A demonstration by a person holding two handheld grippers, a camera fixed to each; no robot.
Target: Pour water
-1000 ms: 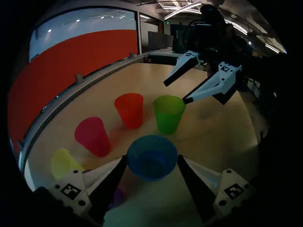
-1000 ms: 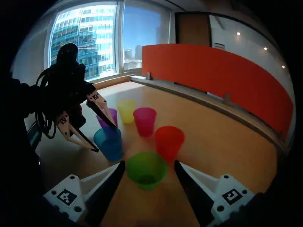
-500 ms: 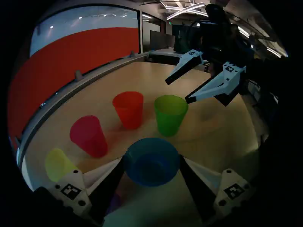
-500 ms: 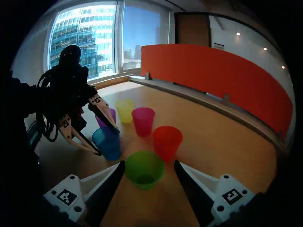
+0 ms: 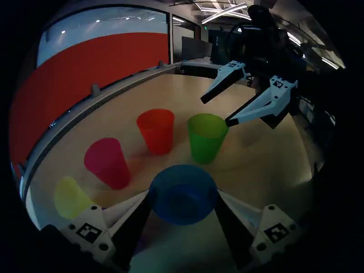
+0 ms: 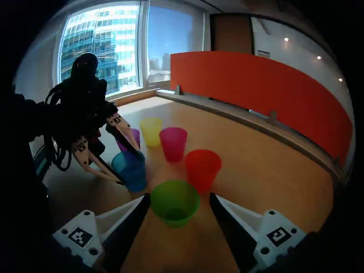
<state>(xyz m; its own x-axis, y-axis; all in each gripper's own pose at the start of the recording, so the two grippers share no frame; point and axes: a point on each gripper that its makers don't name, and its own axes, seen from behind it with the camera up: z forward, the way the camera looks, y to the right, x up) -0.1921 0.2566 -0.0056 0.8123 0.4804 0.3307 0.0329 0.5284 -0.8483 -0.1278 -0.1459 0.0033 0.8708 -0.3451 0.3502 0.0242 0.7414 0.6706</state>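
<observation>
Upright blue cup (image 5: 183,194) near green cup (image 5: 207,137)

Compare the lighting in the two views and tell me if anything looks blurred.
Left gripper view: dim, lit by ceiling strips; the blue cup is sharp. Right gripper view: bright windows backlight the left tongs, whose body is a silhouette, while the green cup is well lit. Both views: fisheye bends the table edge; no motion blur.

Pretty clearly an office in a city building. Big windows (image 6: 104,50) look straight out at a glass high-rise (image 6: 88,41). There's a long light-wood desk (image 6: 282,182) with an orange divider panel (image 6: 264,91) running along its edge, like on shared workstations. Overhead are strip lights (image 5: 223,8) and recessed ceiling spots (image 6: 318,58), and there's a plain wooden door (image 6: 230,34) in the corner.
</observation>
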